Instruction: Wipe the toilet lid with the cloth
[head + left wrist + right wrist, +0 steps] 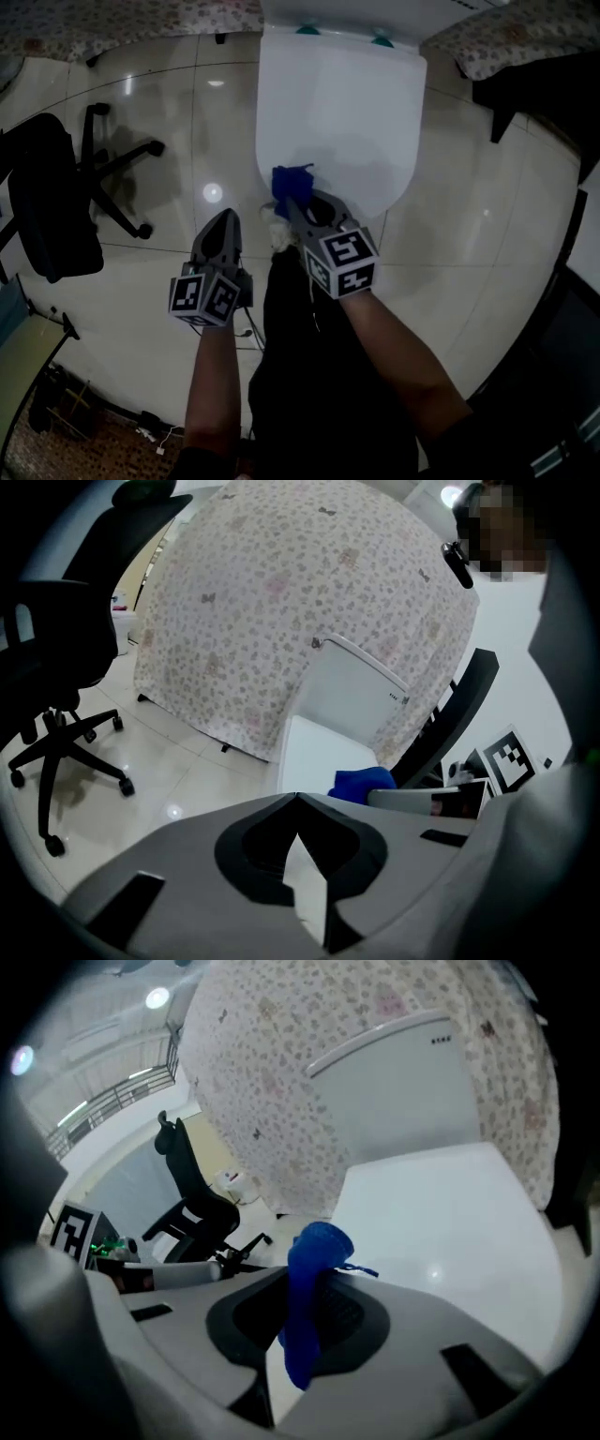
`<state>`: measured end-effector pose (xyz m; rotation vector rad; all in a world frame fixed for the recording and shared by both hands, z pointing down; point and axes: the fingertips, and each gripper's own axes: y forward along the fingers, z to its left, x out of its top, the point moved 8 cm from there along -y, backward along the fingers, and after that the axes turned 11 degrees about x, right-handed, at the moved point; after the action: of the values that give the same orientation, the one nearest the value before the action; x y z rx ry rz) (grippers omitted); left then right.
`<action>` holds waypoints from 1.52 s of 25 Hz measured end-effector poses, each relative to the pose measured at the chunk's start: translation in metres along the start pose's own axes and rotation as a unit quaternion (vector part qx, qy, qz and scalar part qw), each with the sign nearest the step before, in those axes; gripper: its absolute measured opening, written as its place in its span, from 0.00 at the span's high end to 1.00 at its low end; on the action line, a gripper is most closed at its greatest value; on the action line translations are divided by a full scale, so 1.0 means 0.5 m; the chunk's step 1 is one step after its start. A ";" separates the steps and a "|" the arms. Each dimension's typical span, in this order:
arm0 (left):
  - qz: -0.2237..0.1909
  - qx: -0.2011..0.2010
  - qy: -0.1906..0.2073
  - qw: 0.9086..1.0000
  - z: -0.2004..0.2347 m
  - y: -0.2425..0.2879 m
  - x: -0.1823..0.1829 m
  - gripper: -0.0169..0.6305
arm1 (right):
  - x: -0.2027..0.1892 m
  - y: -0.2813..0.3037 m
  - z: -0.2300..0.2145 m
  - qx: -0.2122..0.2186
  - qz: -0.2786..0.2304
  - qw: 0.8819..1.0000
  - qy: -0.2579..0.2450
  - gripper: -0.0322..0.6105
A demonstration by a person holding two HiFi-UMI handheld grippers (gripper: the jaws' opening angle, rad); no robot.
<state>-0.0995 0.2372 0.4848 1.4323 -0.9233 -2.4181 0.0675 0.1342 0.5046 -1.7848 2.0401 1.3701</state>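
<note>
The white toilet lid is down and fills the top middle of the head view. A blue cloth hangs bunched at the lid's near left edge, with my right gripper shut on it. In the right gripper view the cloth droops between the jaws of the right gripper, above the lid. My left gripper is over the floor left of the toilet, jaws together and holding nothing. In the left gripper view the left gripper points at the lid and cloth.
A black office chair stands on the glossy tiled floor at the left. Floral fabric hangs behind the toilet tank. A dark object sits at the upper right. Cables lie at the lower left.
</note>
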 end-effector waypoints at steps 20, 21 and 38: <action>0.016 -0.021 0.001 1.000 -0.062 -0.003 -0.069 0.99 | -0.178 -0.097 -0.174 -0.092 0.190 0.966 -0.150 0.87; 0.018 -0.023 0.006 1.000 -0.068 0.001 -0.067 0.99 | -0.178 -0.113 -0.186 -0.098 0.187 0.966 -0.149 0.87; 0.010 -0.030 0.048 0.998 -0.095 -0.068 0.020 0.99 | -0.168 -0.338 -0.312 -0.232 0.191 0.950 -0.086 0.87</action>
<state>-0.0597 0.2396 0.4409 1.4974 -0.8317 -2.3196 0.3059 0.1084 0.5548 -1.3670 2.1742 2.1846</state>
